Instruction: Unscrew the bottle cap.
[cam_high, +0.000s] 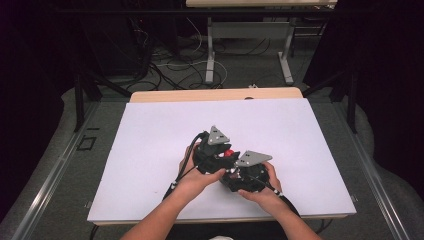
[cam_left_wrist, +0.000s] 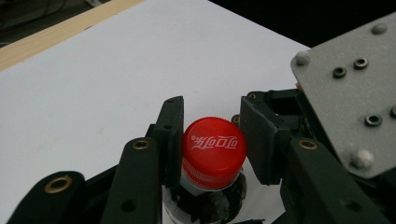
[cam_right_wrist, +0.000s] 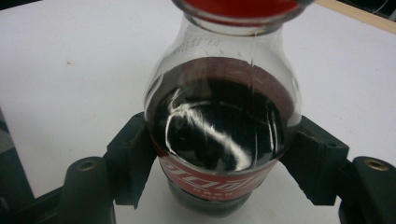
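So here's the setup: a white table (cam_high: 150, 150) with a person working near the middle of its near edge, one gripper in each hand. The left gripper (cam_high: 216, 150) and the right gripper (cam_high: 245, 172) are bunched up touching-close around a small cola bottle (cam_right_wrist: 219, 126).

Bottle first. It stands upright on the table, long axis vertical, mouth pointing straight up, dark drink filling it to the shoulder, red label band round the lower body. In the right gripper view the jaws sit either side of the body at label height, pressed against the plastic, so that one is pinching the bottle to hold it steady.

Then the red cap (cam_left_wrist: 214, 151). In the left gripper view it sits between the jaws, printed top facing the camera. The near-left jaw touches the cap's side; the other looks just beside it, maybe a sliver of gap, so I can't tell whether it's really clamped.

Progress-wise, I'd say this is early in opening it: bottle braced, cap lined up, but the cap looks fully seated with its ring snug underneath. What's left, as I read it, is the firm pinch, the twist, and lifting the cap away.
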